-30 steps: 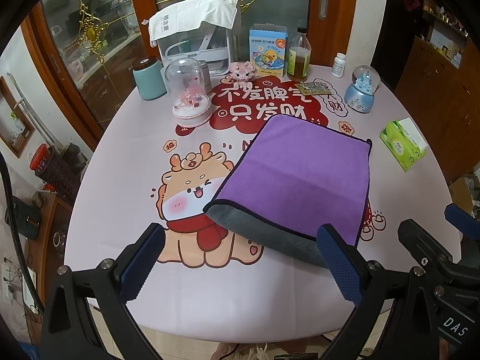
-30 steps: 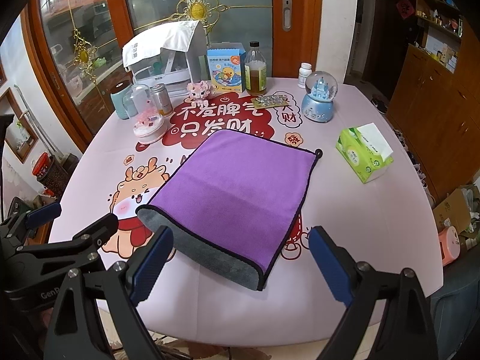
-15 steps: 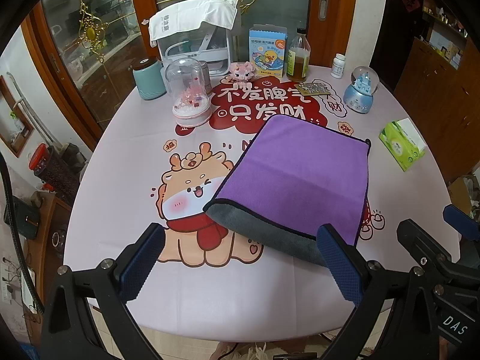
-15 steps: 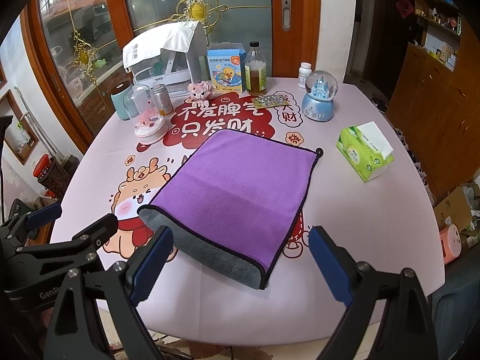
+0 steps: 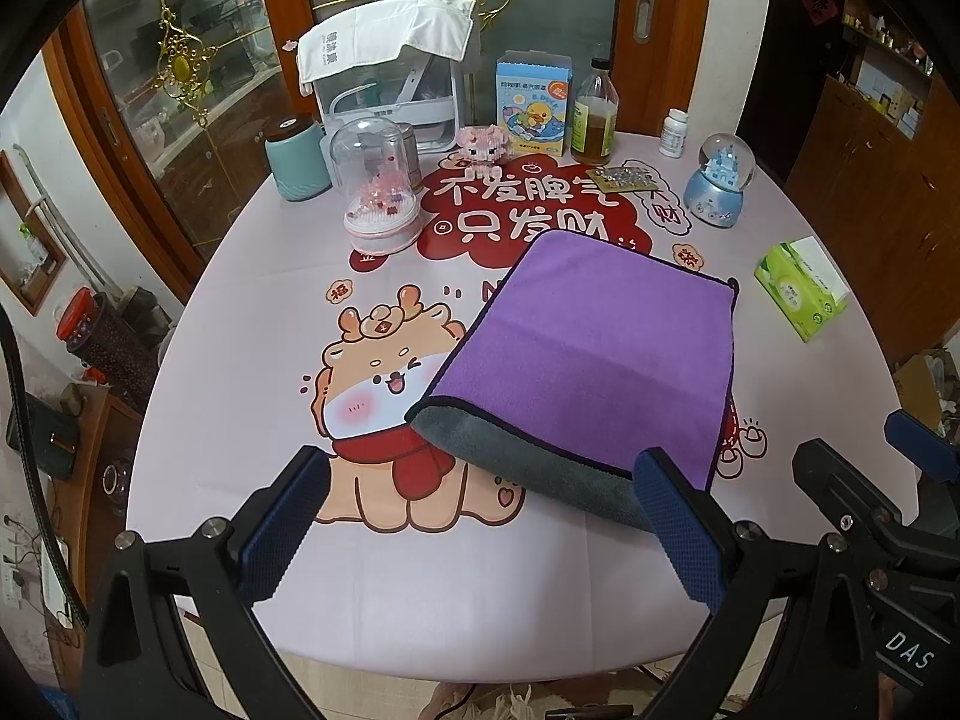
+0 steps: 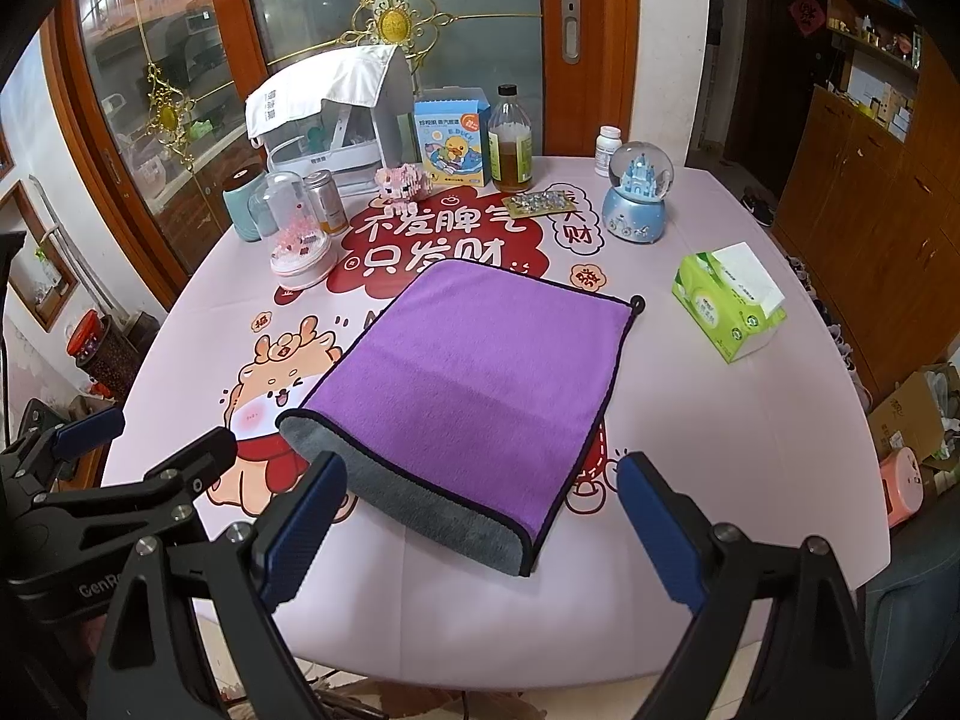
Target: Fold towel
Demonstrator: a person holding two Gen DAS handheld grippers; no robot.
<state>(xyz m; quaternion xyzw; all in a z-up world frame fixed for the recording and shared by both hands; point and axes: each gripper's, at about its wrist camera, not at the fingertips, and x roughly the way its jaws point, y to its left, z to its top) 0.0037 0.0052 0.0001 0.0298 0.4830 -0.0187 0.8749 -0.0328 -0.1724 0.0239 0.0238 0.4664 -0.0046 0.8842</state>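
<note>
The purple towel lies flat on the round table, a little toward the near edge and right of the centre, over the printed cartoon cloth. It seems to be folded once already: the purple top layer stops short of the near end, so a grey strip of the underside shows there. The short hanging loop sits at the far right corner of the towel.

Both claws are released and hold nothing. The left gripper hovers over the near edge of the table, its fingers spread wide, with the right finger close to the grey strip in the picture (whether it touches, the view does not tell). The right gripper hangs in the same way, its fingers standing on either side of the near end of the towel. Probably they are held so wide because the next fold needs a grasp on the two near corners.

The tissue pack near the right edge and the snow globe at the far side stand well apart from the towel, so a fold away from the person should not disturb them.
</note>
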